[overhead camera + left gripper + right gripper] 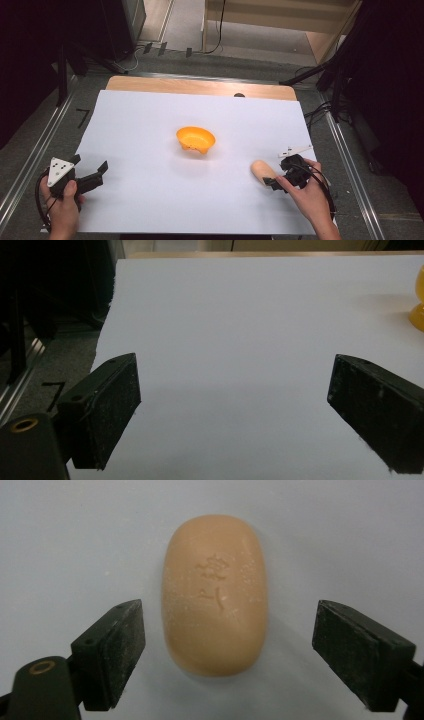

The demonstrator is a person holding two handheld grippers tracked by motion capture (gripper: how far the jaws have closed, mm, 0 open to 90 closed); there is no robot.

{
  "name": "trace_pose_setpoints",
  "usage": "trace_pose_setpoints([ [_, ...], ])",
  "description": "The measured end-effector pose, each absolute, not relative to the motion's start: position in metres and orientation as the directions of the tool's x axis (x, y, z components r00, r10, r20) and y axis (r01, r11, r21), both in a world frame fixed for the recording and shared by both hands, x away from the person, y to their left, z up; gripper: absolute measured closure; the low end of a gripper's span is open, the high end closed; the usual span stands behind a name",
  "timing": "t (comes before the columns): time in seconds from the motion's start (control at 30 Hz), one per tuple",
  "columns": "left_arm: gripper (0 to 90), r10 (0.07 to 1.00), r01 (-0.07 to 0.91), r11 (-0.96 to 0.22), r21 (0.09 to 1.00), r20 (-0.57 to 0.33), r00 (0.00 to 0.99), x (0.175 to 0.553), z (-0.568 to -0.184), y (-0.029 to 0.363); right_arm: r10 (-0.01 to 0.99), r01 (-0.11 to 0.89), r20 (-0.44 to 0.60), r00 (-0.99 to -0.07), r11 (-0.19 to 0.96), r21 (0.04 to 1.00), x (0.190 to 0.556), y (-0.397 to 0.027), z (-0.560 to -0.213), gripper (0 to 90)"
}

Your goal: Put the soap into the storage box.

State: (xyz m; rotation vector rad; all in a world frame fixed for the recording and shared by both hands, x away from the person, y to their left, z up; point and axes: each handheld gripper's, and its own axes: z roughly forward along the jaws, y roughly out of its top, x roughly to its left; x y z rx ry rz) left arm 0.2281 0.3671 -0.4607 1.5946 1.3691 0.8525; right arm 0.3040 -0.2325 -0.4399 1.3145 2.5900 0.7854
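A: At that frame your right gripper had its jaws spread wide on either side of the pale tan oval soap bar, pads clear of it on both flanks. Nothing pinched.

B: Where was the bar relative to the orange plastic bowl?

A: Right of the bowl and nearer your side, well apart from it, lying flat on the white sheet. Your gripper sat just at the bar's near end.

B: So progress?

A: My read: early. You'd lined up on the bar but hadn't closed. The grasp was left, plus, I'd guess, carrying it to the bowl.

B: Left side?

A: Your left gripper hung far left of the bowl, fingers apart with bare sheet between them.

B: View differences?

A: Right gripper view gave the stamped mark on the bar's top and the side gaps; high view gave the bowl-to-bar layout. Left gripper view caught the bowl's edge at far right.
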Motion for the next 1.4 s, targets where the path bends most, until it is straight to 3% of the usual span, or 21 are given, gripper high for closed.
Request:
trace_pose_setpoints([
  [0.73,7.4,0.985,0.408,-0.043,0.912,-0.03,0.172,0.228,-0.461,0.367,0.793,0.729,0.062,-0.605,0.521,0.444,0.315,-0.206,-0.452,32.2],
  [1.4,6.2,0.985,0.398,-0.045,0.916,-0.026,0.17,0.227,-0.461,0.366,0.779,0.721,0.041,-0.626,0.558,0.41,0.317,-0.202,-0.457,33.3],
])
